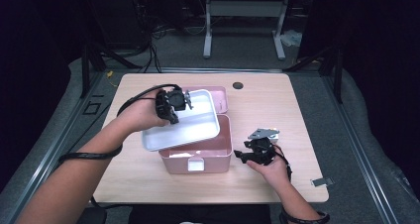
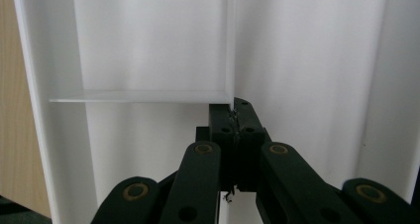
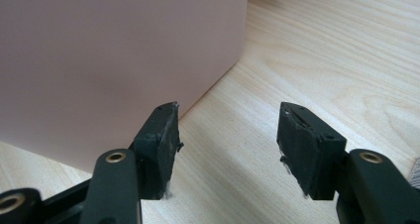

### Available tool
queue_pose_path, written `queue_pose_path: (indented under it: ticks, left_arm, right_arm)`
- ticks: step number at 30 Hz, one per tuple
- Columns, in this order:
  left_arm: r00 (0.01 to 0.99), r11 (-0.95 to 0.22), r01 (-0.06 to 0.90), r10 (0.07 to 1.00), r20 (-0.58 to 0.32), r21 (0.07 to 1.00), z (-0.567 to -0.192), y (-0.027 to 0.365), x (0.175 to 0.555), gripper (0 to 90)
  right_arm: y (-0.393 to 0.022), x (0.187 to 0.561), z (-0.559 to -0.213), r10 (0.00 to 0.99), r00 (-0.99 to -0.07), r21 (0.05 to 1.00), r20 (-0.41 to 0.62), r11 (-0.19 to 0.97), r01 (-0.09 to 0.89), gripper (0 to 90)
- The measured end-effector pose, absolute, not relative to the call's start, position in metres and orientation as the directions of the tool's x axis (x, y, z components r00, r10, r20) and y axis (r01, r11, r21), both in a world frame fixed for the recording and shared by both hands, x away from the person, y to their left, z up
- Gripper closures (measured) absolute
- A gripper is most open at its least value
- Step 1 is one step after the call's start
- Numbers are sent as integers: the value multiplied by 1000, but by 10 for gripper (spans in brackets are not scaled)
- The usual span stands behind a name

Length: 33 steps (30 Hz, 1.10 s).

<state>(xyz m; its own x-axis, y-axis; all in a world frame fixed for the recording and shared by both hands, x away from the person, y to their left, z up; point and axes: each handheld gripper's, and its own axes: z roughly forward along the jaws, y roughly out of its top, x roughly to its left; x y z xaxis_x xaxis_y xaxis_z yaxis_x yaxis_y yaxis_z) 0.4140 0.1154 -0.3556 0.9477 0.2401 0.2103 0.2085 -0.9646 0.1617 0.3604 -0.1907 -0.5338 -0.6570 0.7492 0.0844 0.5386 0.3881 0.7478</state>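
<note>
- Nearest the person, the right gripper (image 1: pixel 244 155) rests on the table (image 1: pixel 277 110) just beside the pink box (image 1: pixel 198 157), its jaws standing apart with nothing between them. If it drifts toward the box while the tray is above, it could nudge the box off its spot.
- The pink box sits open near the middle of the table, its lid (image 1: pixel 218 96) laid back behind it.
- Over the box, the left gripper (image 1: pixel 187 101) is clamped on a thin inner wall of the white tray (image 1: pixel 183 127), which hangs tilted above the box, lifted off its seat.
- The hold is a narrow pinch far from the tray's middle, so I judge the tray could swing or slip out of the pads, most likely if the hand turns quickly.
- A drop from here would land the tray on the box rim or the table edge.
- The left gripper view brings out what the high view cannot: the jaws meet tight on the tray's divider (image 2: pixel 231 45), and a cross partition (image 2: pixel 138 96) splits the tray into compartments that look empty.
- The right gripper view shows the gap between the pads (image 3: pixel 307 144) and the flat pink wall (image 3: pixel 109 60) just beside them; the high view blurs this.
- The high view alone gives the tray's tilt and its place over the box.
</note>
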Motion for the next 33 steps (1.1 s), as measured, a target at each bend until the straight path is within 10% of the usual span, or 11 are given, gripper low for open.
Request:
queue_pose_path:
  ticks: [33]
  left_arm:
    - [784, -789, 570, 606, 133, 232, -360, 271, 418, 893]
  right_arm:
    - [-186, 362, -535, 743, -663, 741, 89, 396, 543, 416]
